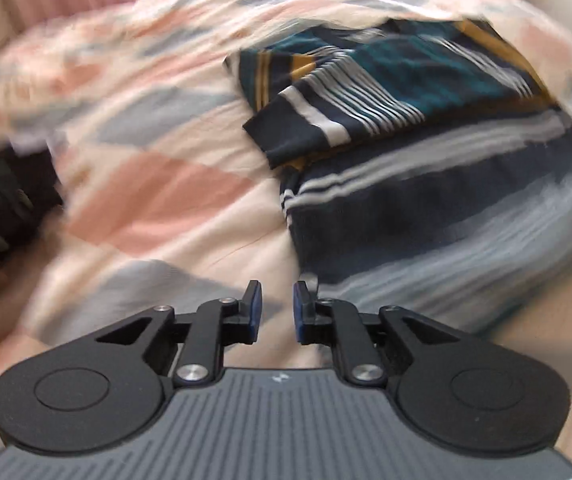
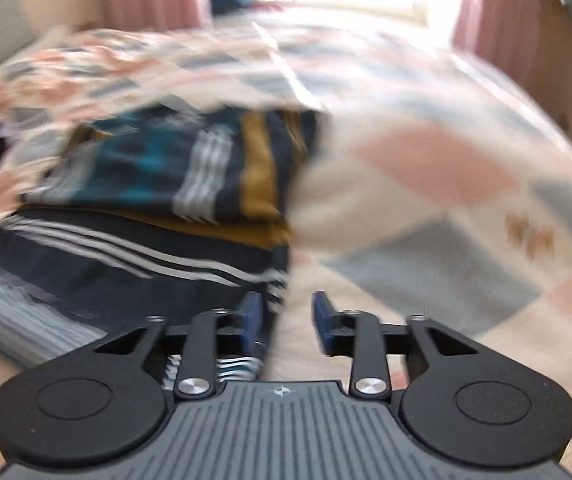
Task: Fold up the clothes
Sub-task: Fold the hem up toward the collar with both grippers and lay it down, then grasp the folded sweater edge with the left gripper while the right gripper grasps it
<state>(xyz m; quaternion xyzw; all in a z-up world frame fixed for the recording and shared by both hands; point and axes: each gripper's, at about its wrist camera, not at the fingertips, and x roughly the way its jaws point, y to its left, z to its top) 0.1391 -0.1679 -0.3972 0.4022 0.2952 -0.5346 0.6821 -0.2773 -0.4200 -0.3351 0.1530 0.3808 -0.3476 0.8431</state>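
A striped shirt (image 1: 425, 128) in navy, teal, mustard and white lies partly folded on a patchwork bedspread (image 1: 158, 184). In the left wrist view it fills the right half, and my left gripper (image 1: 277, 312) is open just beside its near left edge, with nothing between the fingers. In the right wrist view the same shirt (image 2: 158, 208) lies to the left. My right gripper (image 2: 287, 320) is open at the shirt's near right edge, with its left finger (image 2: 252, 322) over the hem. Both views are motion-blurred.
The bedspread (image 2: 445, 184) has pink, grey and cream patches and is rumpled at the far side. Pink curtains (image 2: 489, 16) flank a bright window beyond the bed. A dark object (image 1: 2, 204) sits at the left edge of the left wrist view.
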